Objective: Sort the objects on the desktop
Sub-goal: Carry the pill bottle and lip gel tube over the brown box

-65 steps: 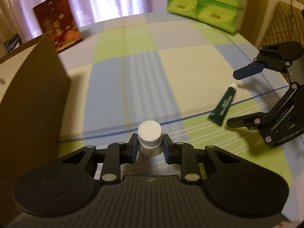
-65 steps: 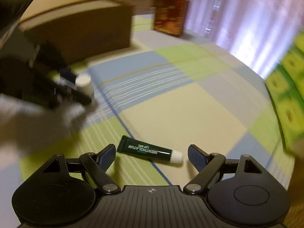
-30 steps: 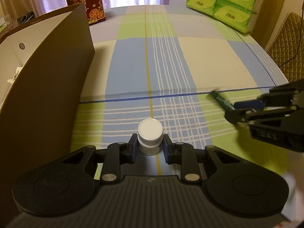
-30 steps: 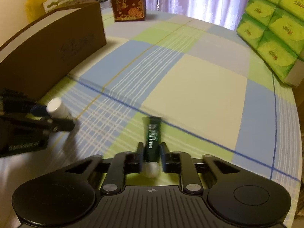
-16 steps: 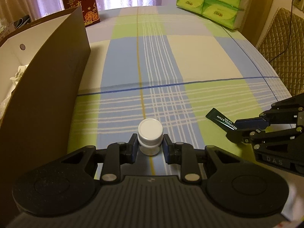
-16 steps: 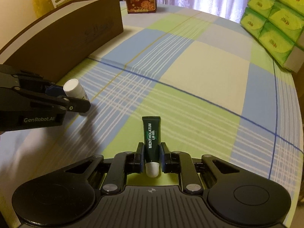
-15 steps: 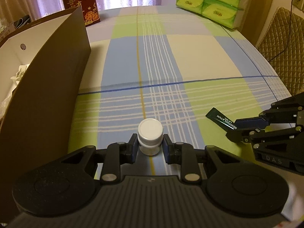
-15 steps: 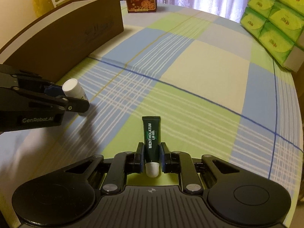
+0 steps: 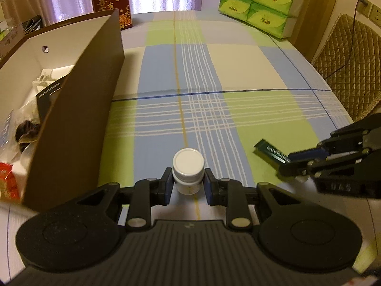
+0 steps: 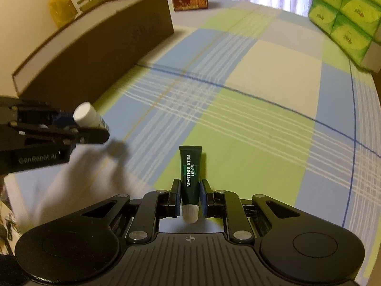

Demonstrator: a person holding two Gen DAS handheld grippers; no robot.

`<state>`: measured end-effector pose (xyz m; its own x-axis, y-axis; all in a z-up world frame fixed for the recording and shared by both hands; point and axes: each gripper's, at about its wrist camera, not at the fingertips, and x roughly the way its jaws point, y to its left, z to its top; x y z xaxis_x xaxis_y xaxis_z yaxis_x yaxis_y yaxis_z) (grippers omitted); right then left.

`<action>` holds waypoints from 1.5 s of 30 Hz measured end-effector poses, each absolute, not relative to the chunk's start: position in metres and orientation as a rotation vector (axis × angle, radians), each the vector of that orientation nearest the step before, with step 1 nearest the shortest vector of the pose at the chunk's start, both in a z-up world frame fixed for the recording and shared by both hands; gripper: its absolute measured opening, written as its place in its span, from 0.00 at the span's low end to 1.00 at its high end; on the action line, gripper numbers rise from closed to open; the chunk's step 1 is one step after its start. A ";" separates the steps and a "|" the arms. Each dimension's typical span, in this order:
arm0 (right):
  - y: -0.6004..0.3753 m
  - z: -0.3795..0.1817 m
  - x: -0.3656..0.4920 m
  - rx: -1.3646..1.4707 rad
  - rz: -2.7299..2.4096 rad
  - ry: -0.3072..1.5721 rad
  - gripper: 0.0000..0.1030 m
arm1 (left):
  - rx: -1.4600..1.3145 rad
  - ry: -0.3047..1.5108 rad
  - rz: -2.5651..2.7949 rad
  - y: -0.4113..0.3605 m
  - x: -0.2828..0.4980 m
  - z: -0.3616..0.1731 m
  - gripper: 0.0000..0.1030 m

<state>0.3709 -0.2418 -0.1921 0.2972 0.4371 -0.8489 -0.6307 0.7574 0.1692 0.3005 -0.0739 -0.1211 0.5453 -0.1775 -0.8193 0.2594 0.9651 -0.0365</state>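
White plastic fills the gap of my left gripper [image 9: 188, 186]: the small white jar [image 9: 188, 169] sits upright between the two jaws, which are clamped on its body below the lid, and it is held clear of the checked tablecloth [image 9: 238, 71]. To the left of these jaws stands the open brown cardboard box [image 9: 78, 109], its near wall just beside the left finger linkage; assorted items lie inside it, too cluttered for me to identify. To the right of the left jaws I see my right gripper [image 9: 289, 163] holding the dark green tube [image 9: 270, 152], slightly blurred. From the right wrist view, the right gripper [image 10: 189, 196] has its jaws pressed against the tube [image 10: 190, 174] near the cap end; the white cap points back toward the camera and the flat crimped end points forward, away from the jaws. The printed label reads MENTHOLATUM LIP GEL. Left of the right jaws, the left gripper [image 10: 95, 131] carries the jar [image 10: 89, 116] tilted, with the box [image 10: 95, 54] beyond it. Ahead of both sets of jaws, at the far edge of the cloth, stand a red carton [image 9: 110, 0] and a stack of green tissue packs [image 9: 259, 2]. A quilted chair back [image 9: 350, 64] lies far right of the left jaws.
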 end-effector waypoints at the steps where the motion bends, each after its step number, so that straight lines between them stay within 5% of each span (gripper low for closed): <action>1: -0.241 -0.187 0.369 -0.201 0.721 1.045 0.13 | 0.090 0.959 -0.259 -0.072 0.298 -0.118 0.22; 27: -0.130 -0.095 0.337 -0.133 0.925 0.884 0.13 | 0.003 0.749 -0.188 0.031 0.280 -0.013 0.22; 45: 0.007 -0.093 0.382 -0.106 0.942 0.869 0.13 | 0.096 0.761 -0.127 0.148 0.348 -0.020 0.22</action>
<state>0.3817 0.0074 -0.0928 0.2854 0.6628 -0.6923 -0.7433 0.6091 0.2767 0.3481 0.1481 -0.0198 0.7171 -0.0799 -0.6924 0.1493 0.9880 0.0406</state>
